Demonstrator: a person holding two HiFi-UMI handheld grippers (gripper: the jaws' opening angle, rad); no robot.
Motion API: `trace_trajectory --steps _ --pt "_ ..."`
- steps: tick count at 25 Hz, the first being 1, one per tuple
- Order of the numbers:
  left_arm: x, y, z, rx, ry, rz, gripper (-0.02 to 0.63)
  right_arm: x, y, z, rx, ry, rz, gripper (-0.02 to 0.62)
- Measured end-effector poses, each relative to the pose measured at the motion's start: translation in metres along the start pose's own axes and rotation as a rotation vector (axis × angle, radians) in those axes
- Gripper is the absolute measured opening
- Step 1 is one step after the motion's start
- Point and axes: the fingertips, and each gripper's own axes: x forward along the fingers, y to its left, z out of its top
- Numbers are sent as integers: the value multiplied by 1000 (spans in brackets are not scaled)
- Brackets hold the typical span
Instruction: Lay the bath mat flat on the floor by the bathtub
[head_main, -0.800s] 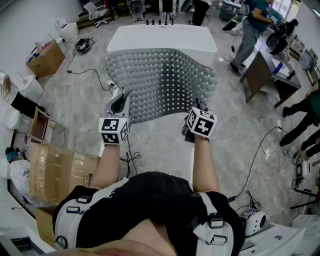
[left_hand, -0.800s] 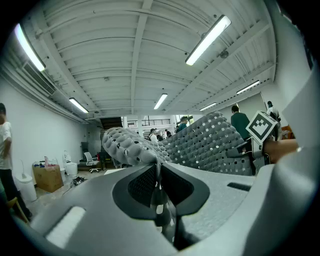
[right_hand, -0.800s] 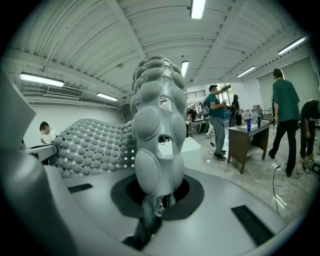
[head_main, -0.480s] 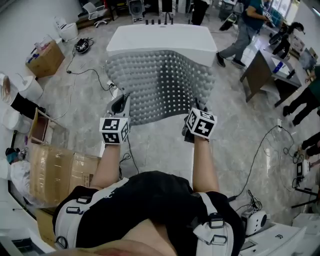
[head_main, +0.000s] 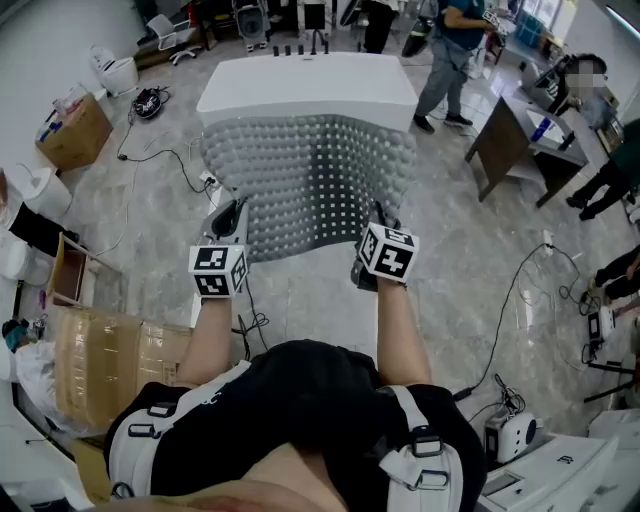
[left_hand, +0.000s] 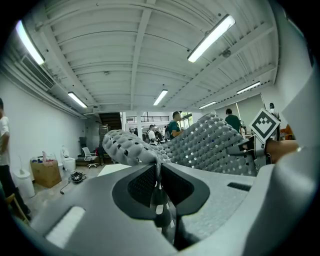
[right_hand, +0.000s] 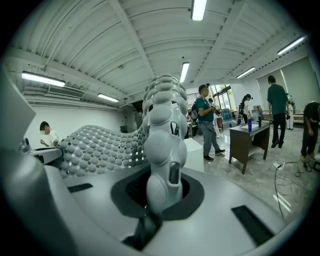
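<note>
Marble floor (head_main: 300, 300) lies below you, with the bathtub (head_main: 310, 80) beyond your fingers (left_hand: 142, 184). Your left gripper (head_main: 229, 210) and right gripper (head_main: 377, 214) each pinch the raised bath mat's (head_main: 310, 170) near edge.

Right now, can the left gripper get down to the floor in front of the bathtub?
Likely yes: the left gripper, shut on the bath mat, hangs above bare floor short of the bathtub. A cable lies just left; the mat hides some floor.

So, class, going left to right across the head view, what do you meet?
Cardboard box → left tool → bath mat → right tool → dark desk.
</note>
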Motion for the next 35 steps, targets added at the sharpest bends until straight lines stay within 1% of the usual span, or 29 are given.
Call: trace_trajectory --steps 4,9,13,17,20,23,27,35 --pt "5 11 -3 -13 -5 -13 37 3 7 0 -16 -6 -11 17" --pt "13 16 -4 1 -12 -47 37 5 8 -3 -1 -14 -38 17" --pt "20 26 -9 -7 -2 -53 37 13 9 -3 1 -10 -49 17" --pt "36 32 -10 -8 -5 -55 38 27 6 4 2 -31 -48 17" --pt "54 37 -12 -6 -12 -49 38 49 1 11 -6 -43 -39 17" --pt "83 43 -18 -6 -5 -39 38 81 -7 17 -10 -46 -26 17" --pt "136 52 -27 -15 12 -24 38 136 -24 27 -20 -41 -7 17" --pt "268 57 -24 -26 78 -38 38 254 -62 68 -10 5 22 17"
